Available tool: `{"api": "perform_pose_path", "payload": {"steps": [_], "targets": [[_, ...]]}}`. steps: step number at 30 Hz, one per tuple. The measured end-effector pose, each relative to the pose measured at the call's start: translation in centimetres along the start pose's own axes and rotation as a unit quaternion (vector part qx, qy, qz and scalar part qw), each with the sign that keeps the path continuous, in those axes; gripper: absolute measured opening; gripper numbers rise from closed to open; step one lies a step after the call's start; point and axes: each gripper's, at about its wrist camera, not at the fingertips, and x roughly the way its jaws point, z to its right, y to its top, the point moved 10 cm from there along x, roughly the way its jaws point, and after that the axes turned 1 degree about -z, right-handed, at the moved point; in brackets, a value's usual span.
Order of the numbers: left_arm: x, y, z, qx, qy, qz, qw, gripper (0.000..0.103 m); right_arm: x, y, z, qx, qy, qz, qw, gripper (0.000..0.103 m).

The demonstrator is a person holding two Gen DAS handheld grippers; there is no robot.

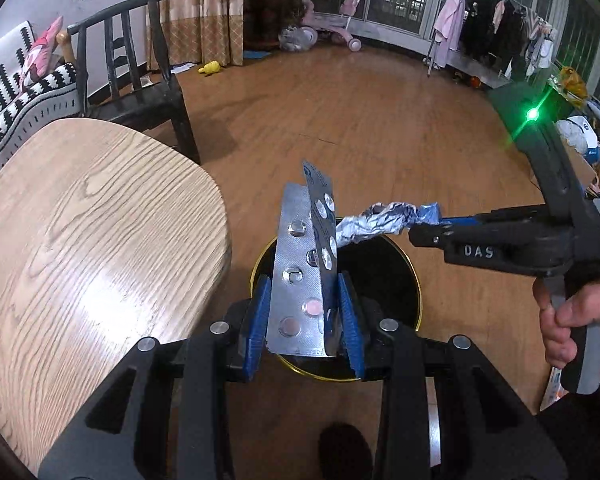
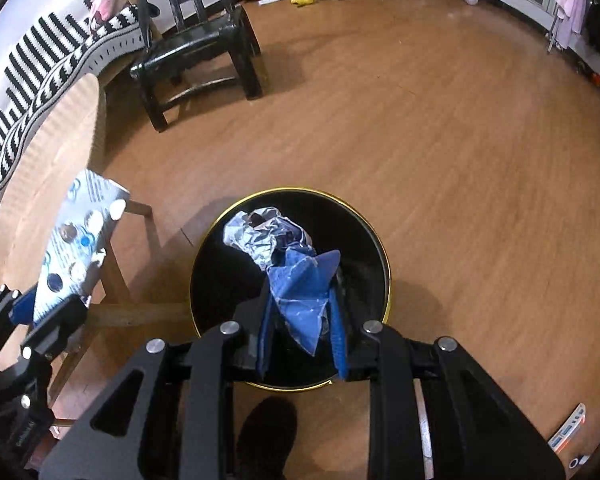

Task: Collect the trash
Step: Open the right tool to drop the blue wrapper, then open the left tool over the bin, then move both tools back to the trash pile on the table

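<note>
1. We read "DAS" in raised letters on the black body of the right gripper (image 1: 436, 222), right of centre in the left wrist view.
2. Print on the blister packs (image 1: 304, 276) stays too blurred for us.

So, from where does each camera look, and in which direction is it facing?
Left wrist: sits on the left hand-held gripper, looking forward and down at the blister packs it clamps above the black bin; the person's right hand shows.
Right wrist: sits on the right hand-held gripper, looking down into the bin at its crumpled foil wrapper.
Shared: bin, wrapper, packs, table, chair.
</note>
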Motion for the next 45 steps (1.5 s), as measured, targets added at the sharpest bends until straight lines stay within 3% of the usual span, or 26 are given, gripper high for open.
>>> {"api": "perform_pose_path", "payload": {"steps": [14,16,17,18,32,33,34,35,45], "targets": [[0.6,0.4,0.9,-0.005,-0.009,-0.002,0.9999,0.033,0.1,0.1,-0.1,-0.003,0.000,0.001,1.000,0.026],[0.8,0.4,1.0,-0.005,-0.009,-0.003,0.9999,0.033,-0.1,0.3,-0.2,-0.001,0.001,0.004,1.000,0.045],[0.8,0.3,1.0,-0.005,-0.009,-0.004,0.9999,0.033,-0.2,0.4,-0.2,0.001,0.002,0.007,1.000,0.068],[0.9,0.3,1.1,-0.005,-0.010,-0.005,0.9999,0.033,-0.6,0.6,-0.2,0.004,0.003,0.020,1.000,0.077],[2.7,0.6,2.3,-0.001,-0.032,-0.015,0.9994,0.034,-2.7,2.0,2.6,0.056,-0.016,0.062,0.996,0.082],[2.9,0.7,2.3,-0.001,-0.030,-0.015,0.9995,0.043,-2.9,2.0,2.9,0.061,-0.016,0.066,0.996,0.082],[3.0,0.7,2.2,0.000,-0.028,-0.015,0.9995,0.061,-3.0,2.1,3.0,0.065,-0.014,0.068,0.995,0.082],[3.0,0.7,2.2,-0.001,-0.026,-0.012,0.9996,0.069,-3.0,2.1,3.1,0.068,-0.011,0.070,0.995,0.082],[0.4,0.8,0.2,-0.007,-0.014,0.009,0.9998,0.081,-3.2,2.5,1.6,0.056,-0.001,0.071,0.996,0.082]]}}
